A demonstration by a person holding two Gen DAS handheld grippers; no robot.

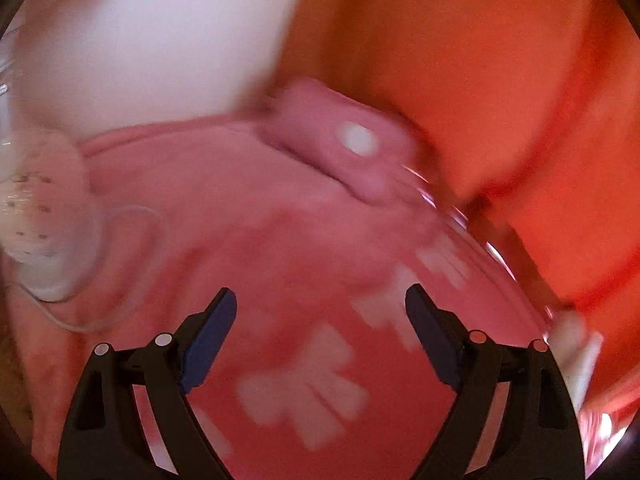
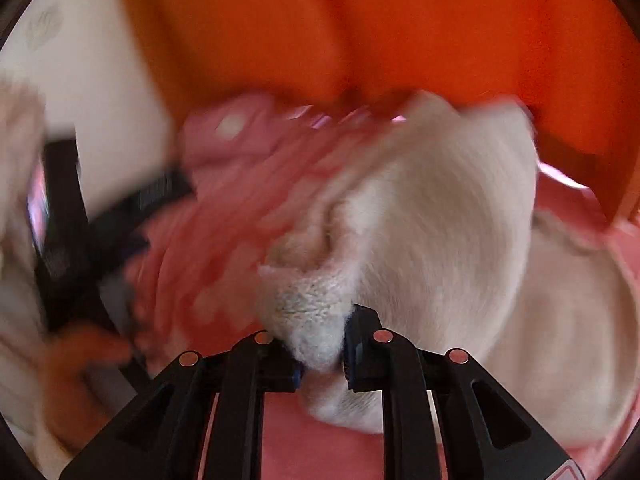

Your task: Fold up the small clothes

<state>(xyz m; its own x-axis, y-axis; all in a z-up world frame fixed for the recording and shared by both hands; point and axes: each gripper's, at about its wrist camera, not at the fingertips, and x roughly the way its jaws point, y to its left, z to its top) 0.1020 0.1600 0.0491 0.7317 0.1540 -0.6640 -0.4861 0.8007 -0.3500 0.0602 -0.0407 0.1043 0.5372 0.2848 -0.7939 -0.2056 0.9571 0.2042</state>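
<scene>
— Nearest the right camera, what's in the jaws?

— Cream fleece. The right gripper (image 2: 320,354) is clamped on a bunched fold of the cream fleece lining (image 2: 420,220), which looks like the inside of the pink garment (image 2: 224,240). It reads as light, limp and thick-piled, so it will sag and drape, not hold a crease by itself. Nothing fragile.

— And the left one?

— The left gripper (image 1: 320,320) has its jaws wide apart, holding nothing, hovering above the garment's pink outer face with its blurred white print (image 1: 308,384).

— Where would you take hold?

— I'd judge at a hem or corner, pinching both layers, since fleece can slide against its shell. Avoid the tab with the white snap button (image 1: 356,139); it's a hard lump farther along.

— Beyond that?

— A pale dotted piece (image 1: 36,216) at the left edge, too blurred to name, then orange cloth (image 1: 500,80) and a white surface (image 1: 140,40) behind. The garment lies bunched in front of the orange cloth.
</scene>
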